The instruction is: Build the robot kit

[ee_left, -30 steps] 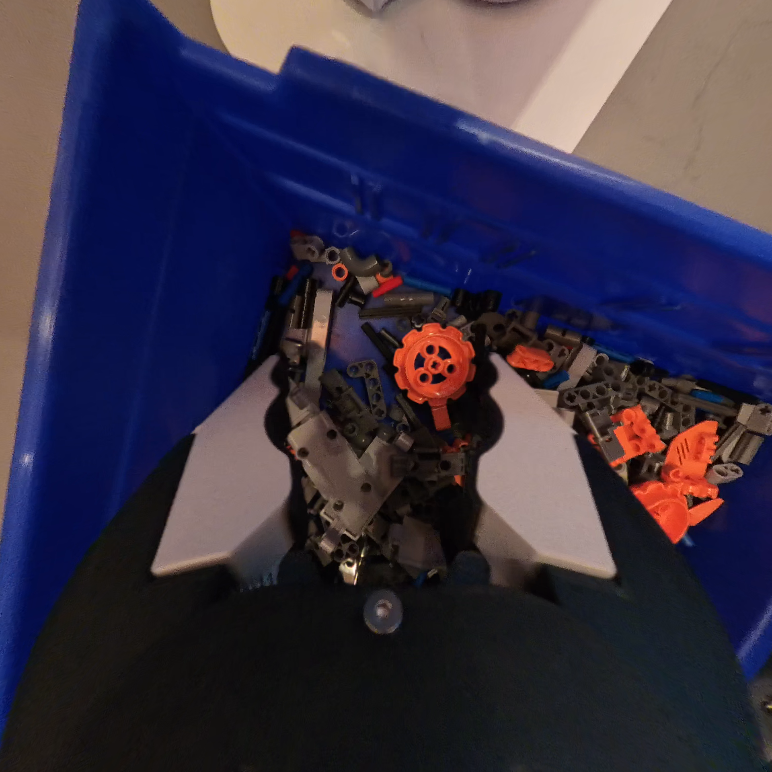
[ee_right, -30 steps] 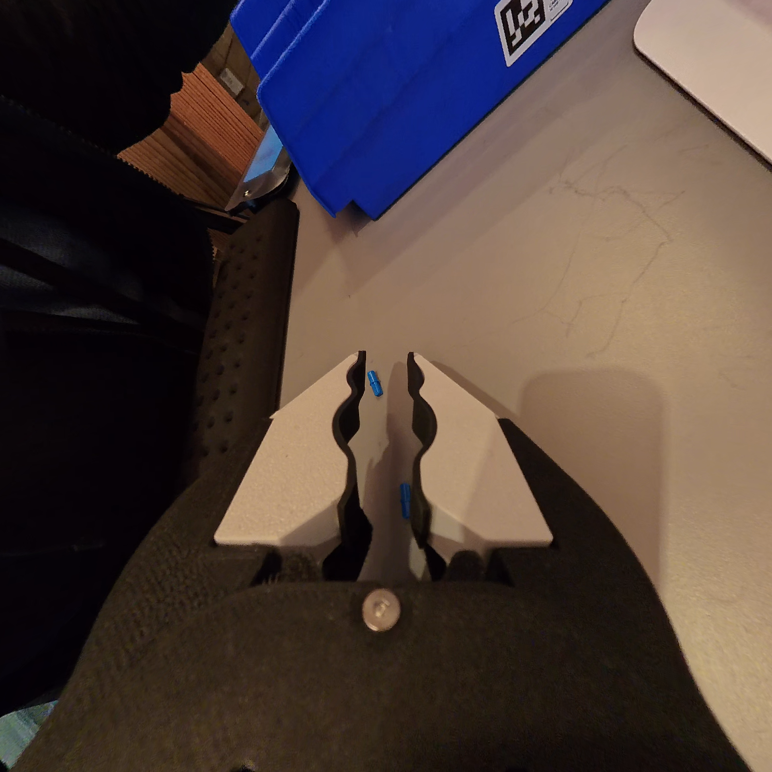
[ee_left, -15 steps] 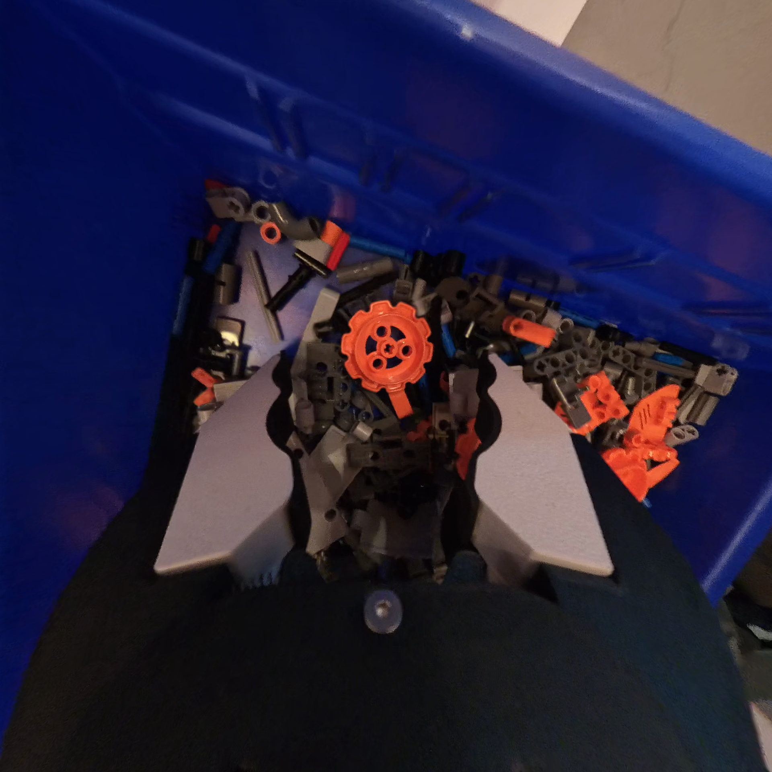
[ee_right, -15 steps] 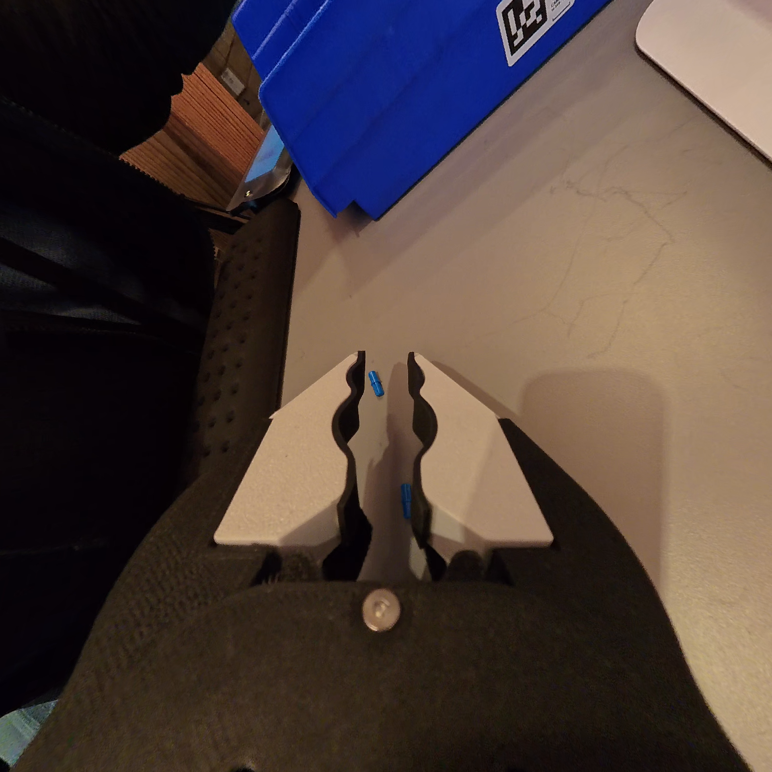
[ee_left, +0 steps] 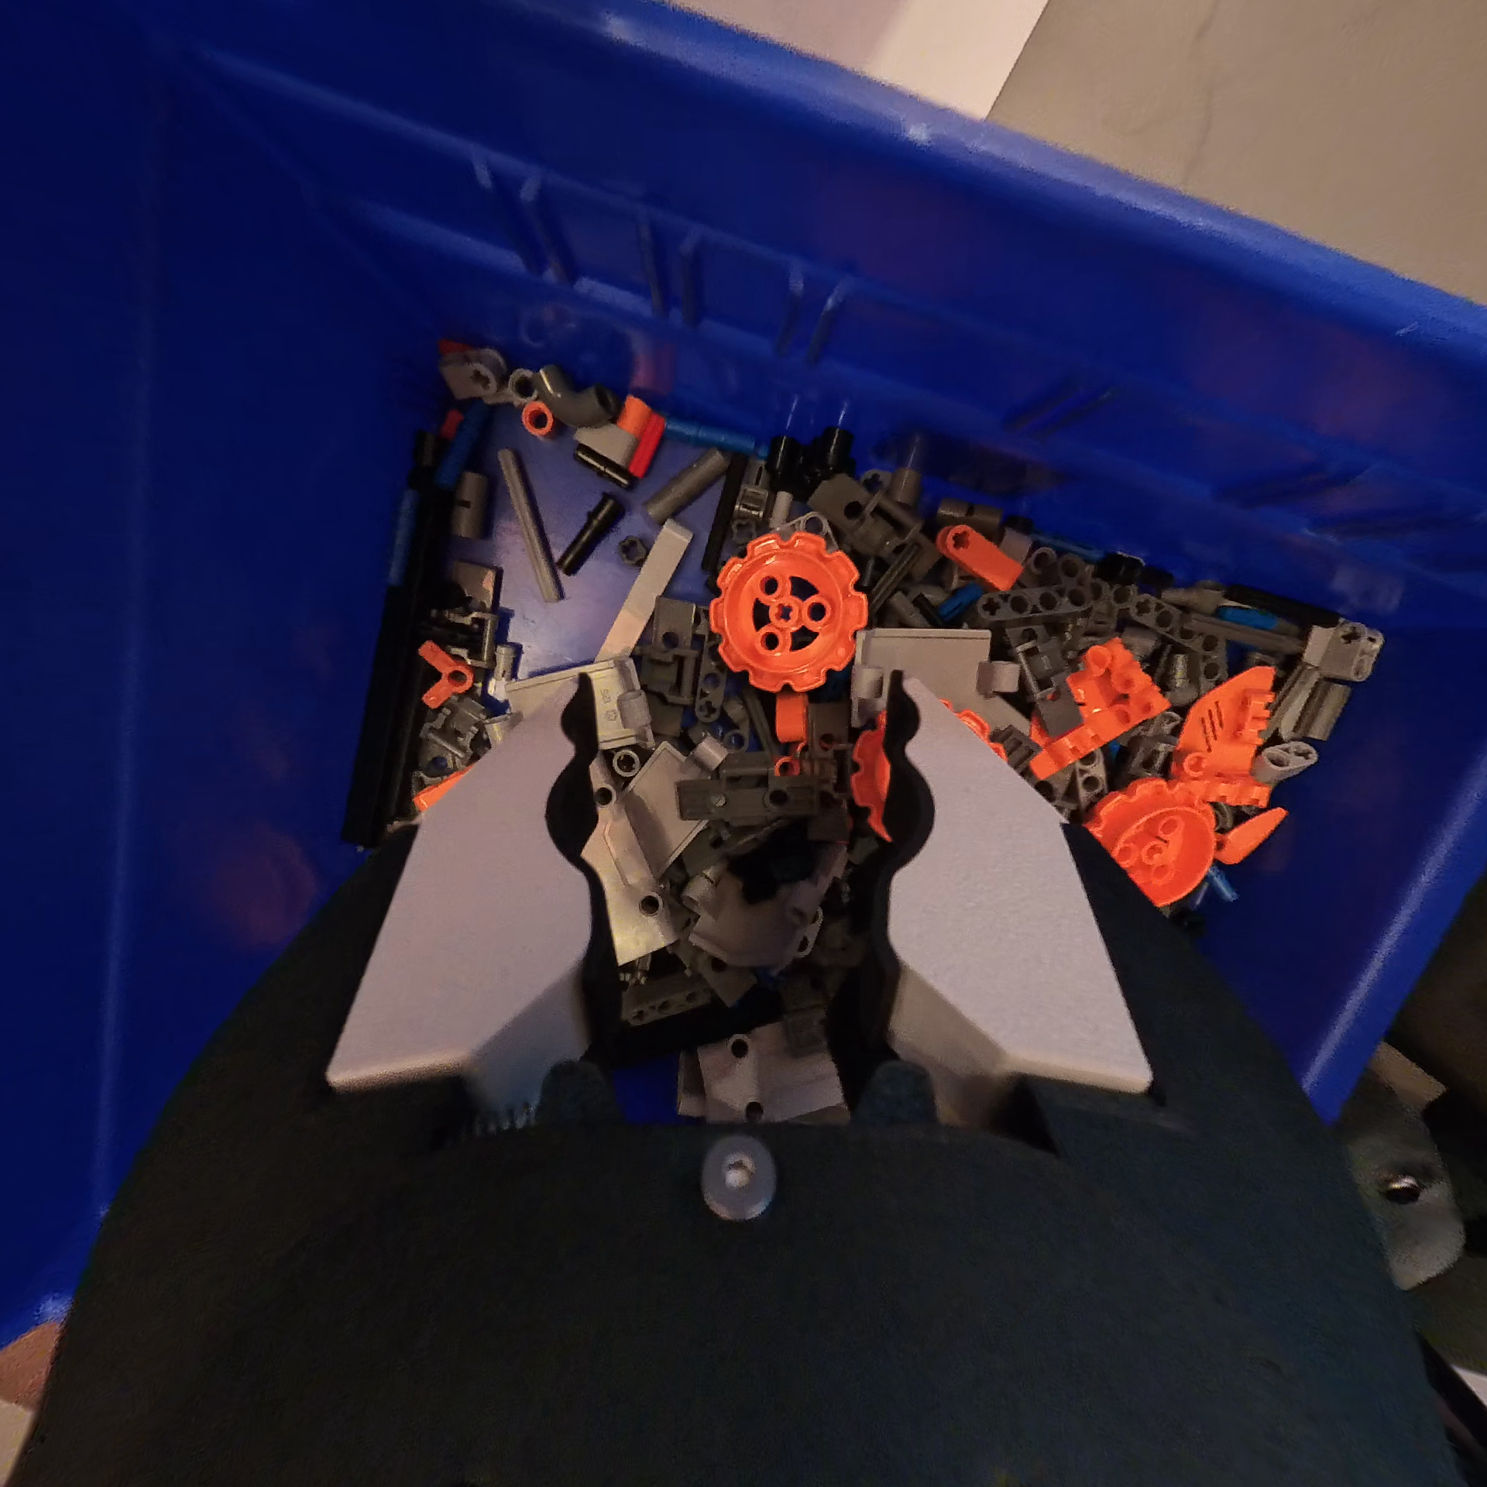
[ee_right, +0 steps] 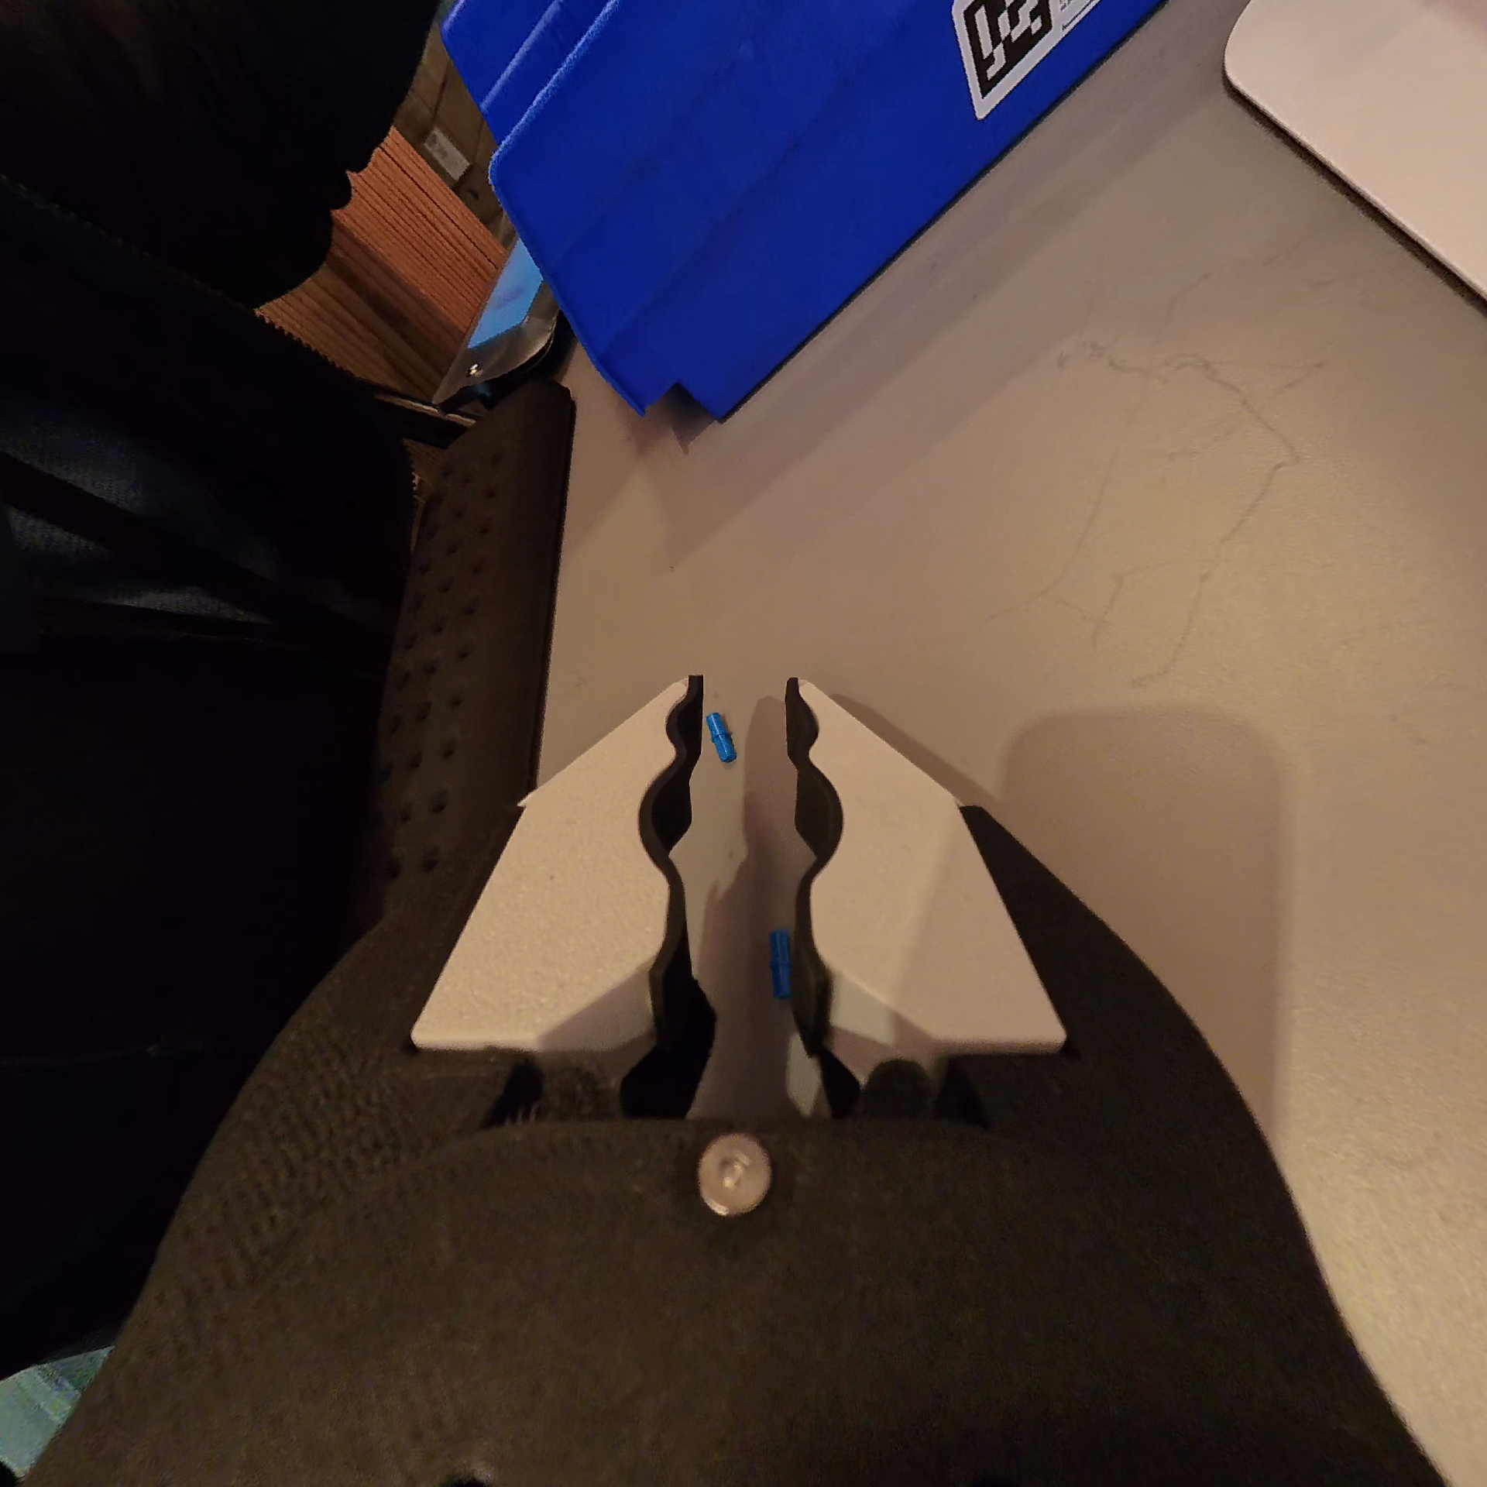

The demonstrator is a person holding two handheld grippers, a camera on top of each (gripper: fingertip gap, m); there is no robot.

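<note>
My left gripper [ee_left: 740,684] is open inside a blue bin [ee_left: 241,483], its fingers down among a pile of grey, black and orange building parts. An orange gear wheel [ee_left: 788,624] lies just beyond the fingertips. Grey panels [ee_left: 644,845] and dark beams lie between the fingers, and nothing is gripped. My right gripper [ee_right: 744,682] hovers over a beige tabletop [ee_right: 1046,563] with its jaws a narrow gap apart and empty. One small blue pin [ee_right: 722,738] lies on the table by the left fingertip. A second blue pin [ee_right: 779,964] lies farther back between the fingers.
More orange pieces [ee_left: 1151,837] lie at the bin's right side. In the right wrist view the blue bin [ee_right: 724,201], with a black-and-white sticker, stands ahead. A white board [ee_right: 1384,121] lies at the top right. A person in dark clothing [ee_right: 161,563] and a black perforated armrest [ee_right: 475,644] are on the left. The tips of one gripper are about 25 cm away from the tips of the other.
My left gripper has sunk deeper into the bin and its jaws have narrowed a little. Parts in the pile have shifted. The right gripper and the two blue pins have not moved.
</note>
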